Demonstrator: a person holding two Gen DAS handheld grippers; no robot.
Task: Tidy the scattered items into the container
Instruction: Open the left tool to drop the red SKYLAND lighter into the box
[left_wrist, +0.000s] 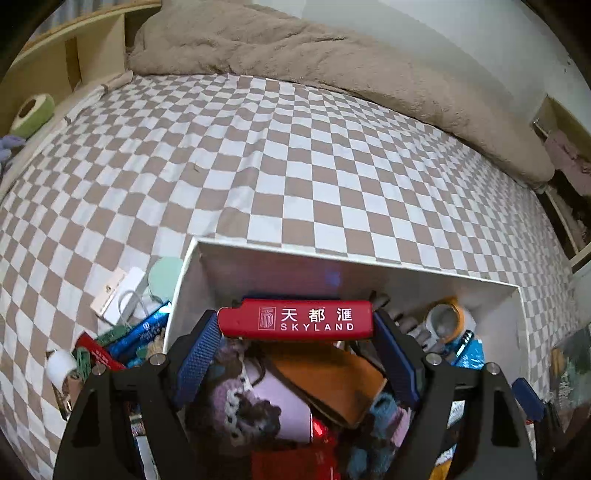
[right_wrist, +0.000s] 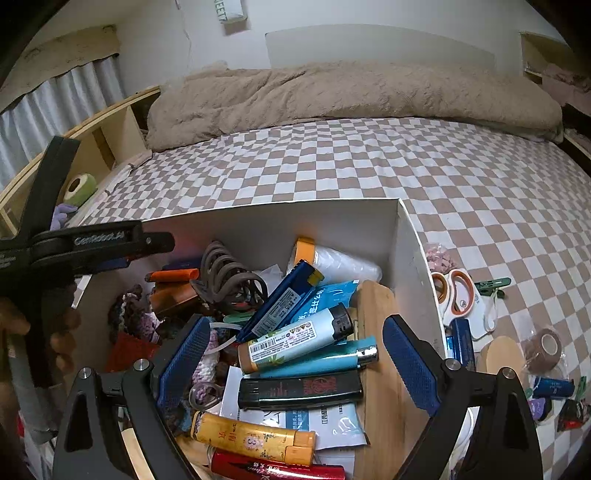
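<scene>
A white box (left_wrist: 258, 247) (right_wrist: 410, 229) sits on the checkered bed, filled with lighters, hair ties and other small items. My left gripper (left_wrist: 295, 325) is shut on a red SKYLAND lighter (left_wrist: 295, 319) and holds it above the box; that gripper also shows at the left of the right wrist view (right_wrist: 159, 243). My right gripper (right_wrist: 295, 354) is open and empty above the box, over a pale blue lighter (right_wrist: 295, 341), a teal lighter (right_wrist: 321, 360) and a black lighter (right_wrist: 299, 391).
Loose items lie left of the box: a white charger (left_wrist: 118, 291), a mint disc (left_wrist: 164, 275), blue packets (left_wrist: 140, 332). Right of it lie orange-handled scissors (right_wrist: 458, 295), a green clip (right_wrist: 491, 284), a brown tape roll (right_wrist: 545, 349). A beige blanket (right_wrist: 332, 99) lies along the back.
</scene>
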